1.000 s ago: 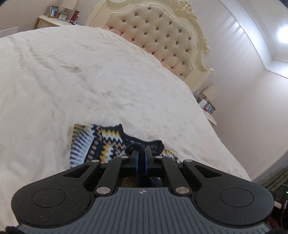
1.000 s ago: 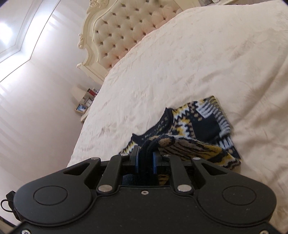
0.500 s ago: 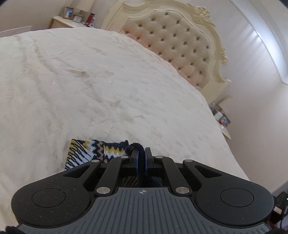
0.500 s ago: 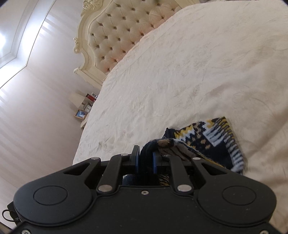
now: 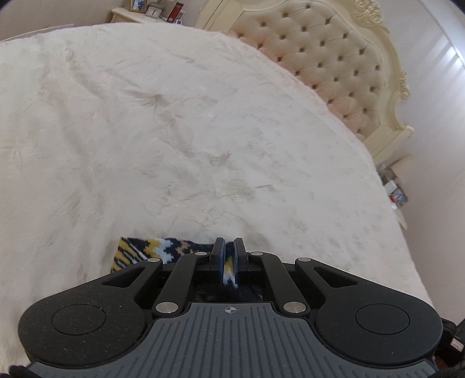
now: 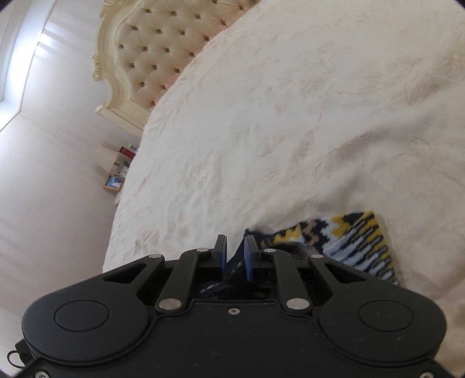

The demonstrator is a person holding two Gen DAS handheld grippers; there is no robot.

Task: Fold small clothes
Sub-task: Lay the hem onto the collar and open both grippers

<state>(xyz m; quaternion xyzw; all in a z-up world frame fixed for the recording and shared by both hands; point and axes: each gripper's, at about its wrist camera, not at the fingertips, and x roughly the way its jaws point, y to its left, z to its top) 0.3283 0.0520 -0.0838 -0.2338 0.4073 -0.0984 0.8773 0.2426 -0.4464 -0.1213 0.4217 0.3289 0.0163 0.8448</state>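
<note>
In the left wrist view, the left tongs (image 5: 229, 247) point forward over the bed and are tilted down toward the cream, softly wrinkled bedspread (image 5: 174, 130). Their two blue-lined fingers (image 5: 218, 250) stand narrow and pinch a strip of the small knitted garment with a navy, yellow and white zigzag pattern (image 5: 139, 250). The garment lies flat on the bedspread, near the side edge of the bed closest to the camera, and most of it is hidden under the black body of the tongs. The cream tufted headboard (image 5: 343, 67) is at the far right end of the bed. A pale nightstand with picture frames (image 5: 145, 13) stands beyond the far side of the bed.

In the right wrist view, the right tongs (image 6: 235, 247) also point forward, low over the bedspread (image 6: 290, 116). Here the gap between the fingers (image 6: 250, 247) is a little wider, and dark navy cloth sits in it, touching the fingers. The patterned part of the garment (image 6: 354, 244) spreads to the right of the tongs, flat on the bedspread. The headboard (image 6: 157, 49) is at the upper left, and a small framed picture (image 6: 114, 182) stands beside the bed near the wall.
</note>
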